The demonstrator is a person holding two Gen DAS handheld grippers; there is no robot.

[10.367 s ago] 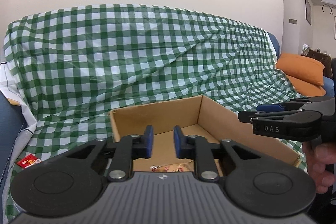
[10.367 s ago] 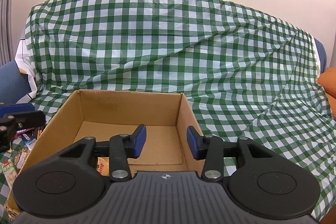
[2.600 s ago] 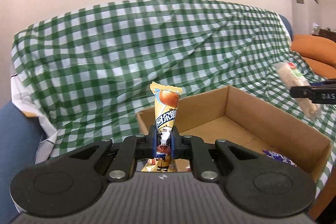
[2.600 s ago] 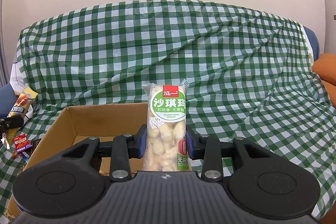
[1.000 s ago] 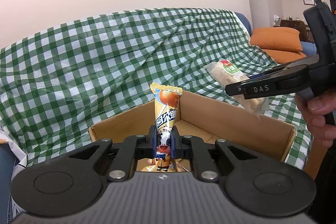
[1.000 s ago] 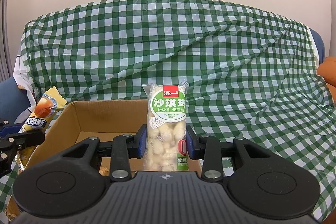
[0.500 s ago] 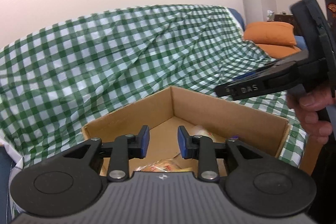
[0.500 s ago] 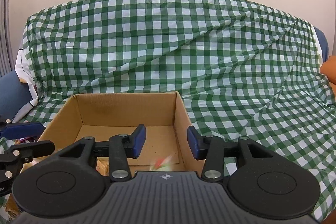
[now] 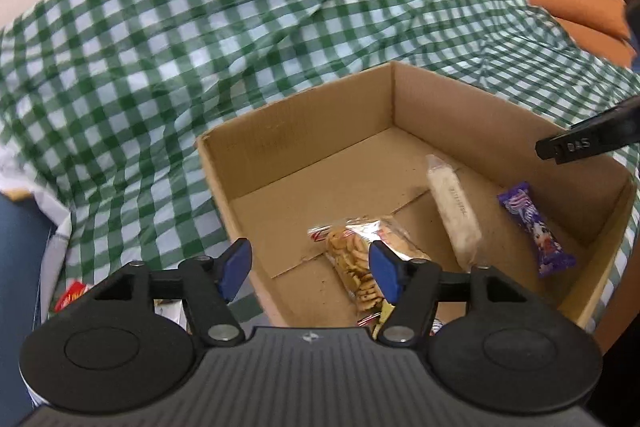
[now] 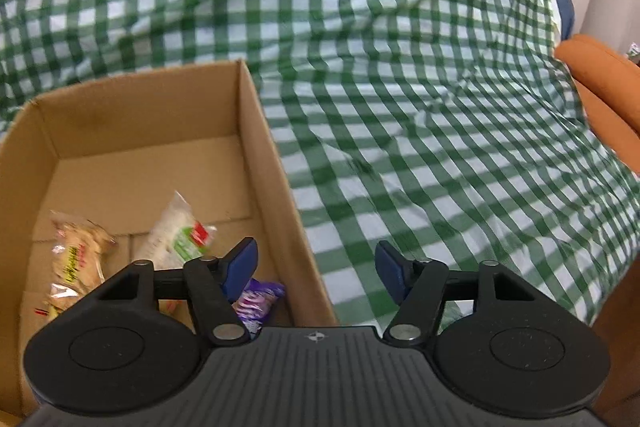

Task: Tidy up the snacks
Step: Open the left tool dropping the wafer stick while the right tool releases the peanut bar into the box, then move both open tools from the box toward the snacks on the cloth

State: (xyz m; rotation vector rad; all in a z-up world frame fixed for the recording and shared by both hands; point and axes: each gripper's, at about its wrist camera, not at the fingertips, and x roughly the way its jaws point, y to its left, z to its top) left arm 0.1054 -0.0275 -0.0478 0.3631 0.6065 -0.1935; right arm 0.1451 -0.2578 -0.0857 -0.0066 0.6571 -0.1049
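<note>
An open cardboard box (image 9: 304, 131) sits on the green checked cloth; it also shows in the right wrist view (image 10: 276, 187). Inside lie a clear pack of biscuits (image 9: 352, 259), a long white pack (image 9: 454, 211) and a purple packet (image 9: 534, 227). The right wrist view shows the biscuit pack (image 10: 78, 263), the white and green pack (image 10: 176, 239) and the purple packet (image 10: 256, 301). My left gripper (image 9: 308, 271) is open and empty over the box's near left edge. My right gripper (image 10: 316, 271) is open and empty over the box's right wall. Its finger (image 9: 588, 141) shows in the left wrist view.
A green checked cloth (image 9: 200, 27) covers the sofa and its back. An orange cushion (image 10: 600, 87) lies at the right. A red packet (image 9: 72, 297) and other small snacks lie on the cloth left of the box.
Both grippers have let go of their packs, which now lie in the box. Both jaws have opened wider. Both views have tipped down towards the box.
</note>
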